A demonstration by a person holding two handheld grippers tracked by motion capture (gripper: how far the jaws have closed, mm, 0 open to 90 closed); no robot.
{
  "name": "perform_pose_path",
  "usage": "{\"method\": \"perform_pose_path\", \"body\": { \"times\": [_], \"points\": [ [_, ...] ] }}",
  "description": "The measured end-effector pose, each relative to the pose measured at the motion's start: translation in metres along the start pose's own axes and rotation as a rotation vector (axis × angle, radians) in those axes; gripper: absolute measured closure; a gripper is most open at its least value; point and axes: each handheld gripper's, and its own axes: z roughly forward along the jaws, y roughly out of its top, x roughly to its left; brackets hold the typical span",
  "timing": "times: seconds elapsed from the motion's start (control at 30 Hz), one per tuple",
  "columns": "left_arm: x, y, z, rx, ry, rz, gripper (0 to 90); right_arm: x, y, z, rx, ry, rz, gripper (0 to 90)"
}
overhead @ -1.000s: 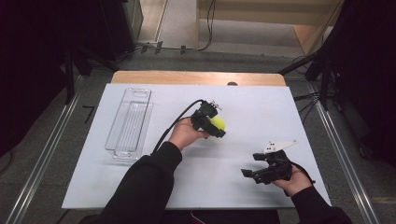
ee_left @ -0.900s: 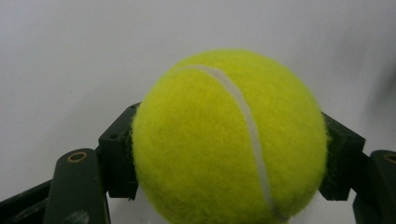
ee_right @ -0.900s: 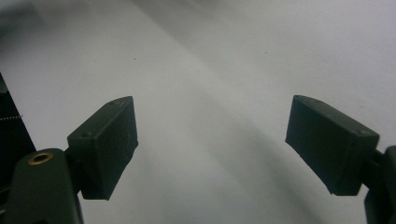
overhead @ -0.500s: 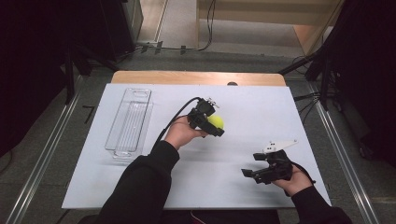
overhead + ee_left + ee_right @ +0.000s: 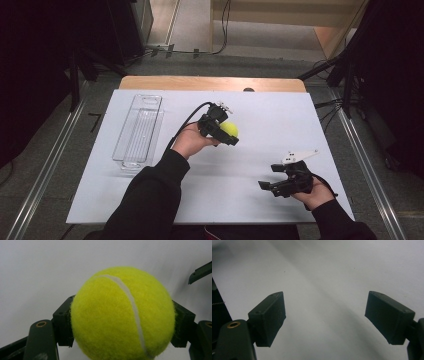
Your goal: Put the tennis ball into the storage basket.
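While the left gripper holds the ball near the middle of the table, its two jaws press on the ball from both sides; in the left gripper view the ball sits tight between the black pads, so the grip looks firm. Compared with one second ago, the change is small: the left hand has moved a little toward the far side of the table and the ball is turned slightly more upward. I cannot tell for sure from above whether the ball touches the white surface or is just over it; the left gripper view shows only blurred white behind it, which suggests it is lifted.

The right gripper has not moved since then. It rests near the front right part of the table, well apart from the ball, and its jaws stand wide apart with nothing between them, as the right gripper view shows above the bare table.

The clear tray lies at the left side, empty as far as I can see, and well apart from the ball. My judgement is that the pick is done and the carry is only beginning. If the tray is the goal, the next move must go left, and the ball should be lowered inside the walls before the jaws open, because it may roll.
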Motion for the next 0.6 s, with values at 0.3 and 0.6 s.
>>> {"method": "perform_pose_path", "body": {
  "times": [0.3, 0.6],
  "points": [
    [0.002, 0.001, -0.015, -0.007, -0.013, -0.026, 26.6, 0.000, 0.000, 0.000, -0.002, 0.003, -0.001, 14.8],
    [0.005, 0.000, -0.028, -0.012, -0.002, -0.028, 26.6, 0.000, 0.000, -0.001, -0.003, -0.001, 0.003, 14.8]
  ]
}}
